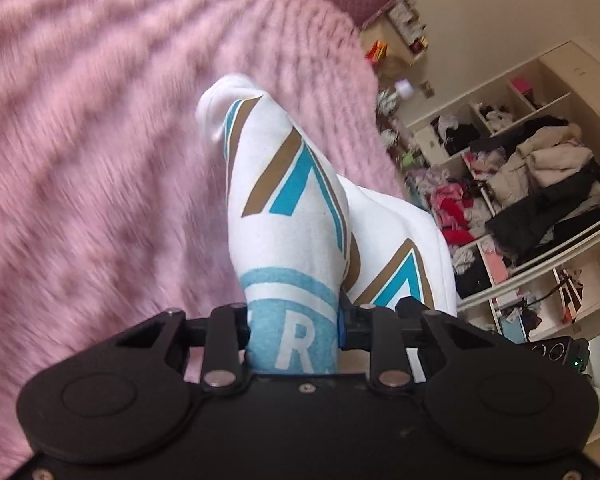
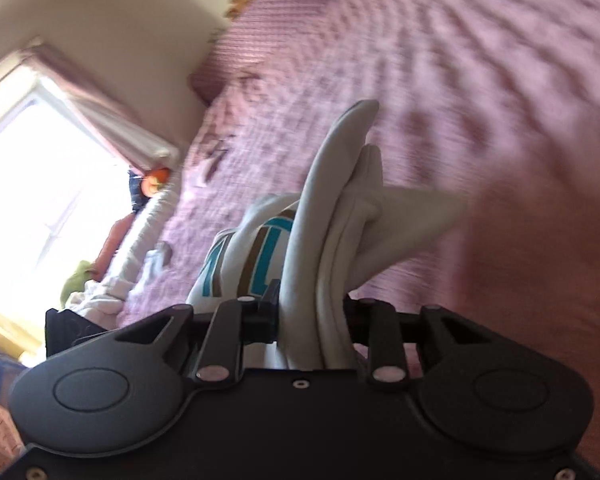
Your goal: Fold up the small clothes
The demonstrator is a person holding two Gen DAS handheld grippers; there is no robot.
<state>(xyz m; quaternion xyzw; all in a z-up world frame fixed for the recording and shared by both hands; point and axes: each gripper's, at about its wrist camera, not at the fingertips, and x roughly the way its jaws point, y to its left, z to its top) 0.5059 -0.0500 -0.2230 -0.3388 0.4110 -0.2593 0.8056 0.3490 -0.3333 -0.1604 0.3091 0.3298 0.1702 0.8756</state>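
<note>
A white garment (image 1: 288,200) printed with teal and brown stripes hangs bunched above a pink bedspread (image 1: 100,140), pinched at two places by a pair of hand-held black grippers. In the left wrist view, the left gripper (image 1: 296,332) has its jaws drawn narrow on a gathered fold of the cloth — a pale blue printed band with a white letter "R" sits right between them, and the fabric rises from there in a twisted column to a rounded white tip. A second fold of the same garment, showing a teal-and-brown chevron, drapes just to the right of the jaws.

In the right wrist view, the right gripper (image 2: 312,328) is likewise closed narrow on the cloth, clamping several plain white layers (image 2: 332,240) that stand up in long folds; the striped print shows on the bunched part just left of them. The garment appears lifted clear of the bedspread in both views, though the lower edge is hidden behind the gripper bodies.

Beyond the bed, the left view takes in open white shelves (image 1: 540,152) crammed with heaped clothes — dark coats, pale jackets, pink and red items. The right view shows a bright window (image 2: 32,184) with a pink curtain (image 2: 112,120) drawn aside, and blurred objects along the bed's far edge.
</note>
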